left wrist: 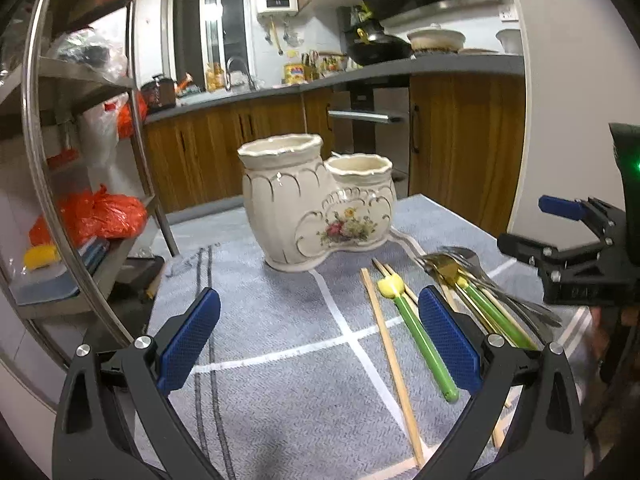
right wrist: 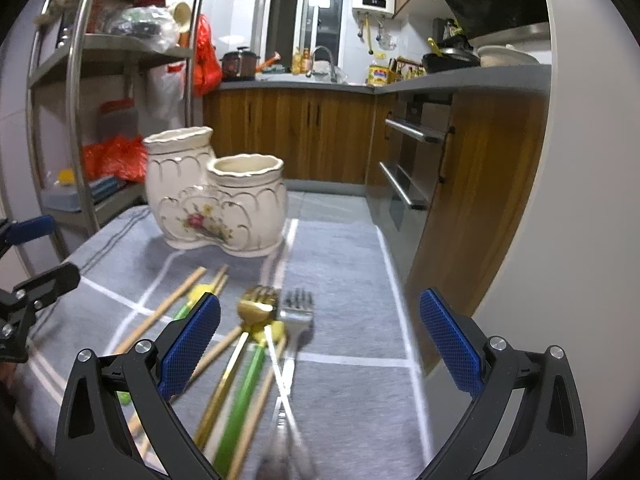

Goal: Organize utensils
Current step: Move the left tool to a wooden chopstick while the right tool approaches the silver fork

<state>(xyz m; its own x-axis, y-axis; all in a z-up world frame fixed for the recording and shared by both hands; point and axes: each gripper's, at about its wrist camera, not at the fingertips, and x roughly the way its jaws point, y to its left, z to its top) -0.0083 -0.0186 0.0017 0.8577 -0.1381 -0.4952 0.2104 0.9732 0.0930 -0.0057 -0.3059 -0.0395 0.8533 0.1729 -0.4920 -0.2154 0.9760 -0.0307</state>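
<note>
My right gripper (right wrist: 320,344) is wide open and holds nothing, and the pile of forks, green-handled utensils and wooden chopsticks (right wrist: 256,360) lies right under it on the grey cloth (right wrist: 352,264), pointing at the cream two-cup ceramic holder (right wrist: 218,196). My left gripper (left wrist: 320,344) is open and empty too, and the pile sits off to its right, so I think the right one is nearer.

Handles lost at the bottom edge, blur over the pile

Right wrist view: the forks (right wrist: 296,312) smear with blur and their handles run out under the frame's bottom edge. The left tool (right wrist: 24,256) is clipped by the left edge there, its jaws only partly seen. Left wrist view: the right tool (left wrist: 568,228) is cut by the right edge, and the holder's (left wrist: 316,204) inside is hidden behind its rims.
</note>
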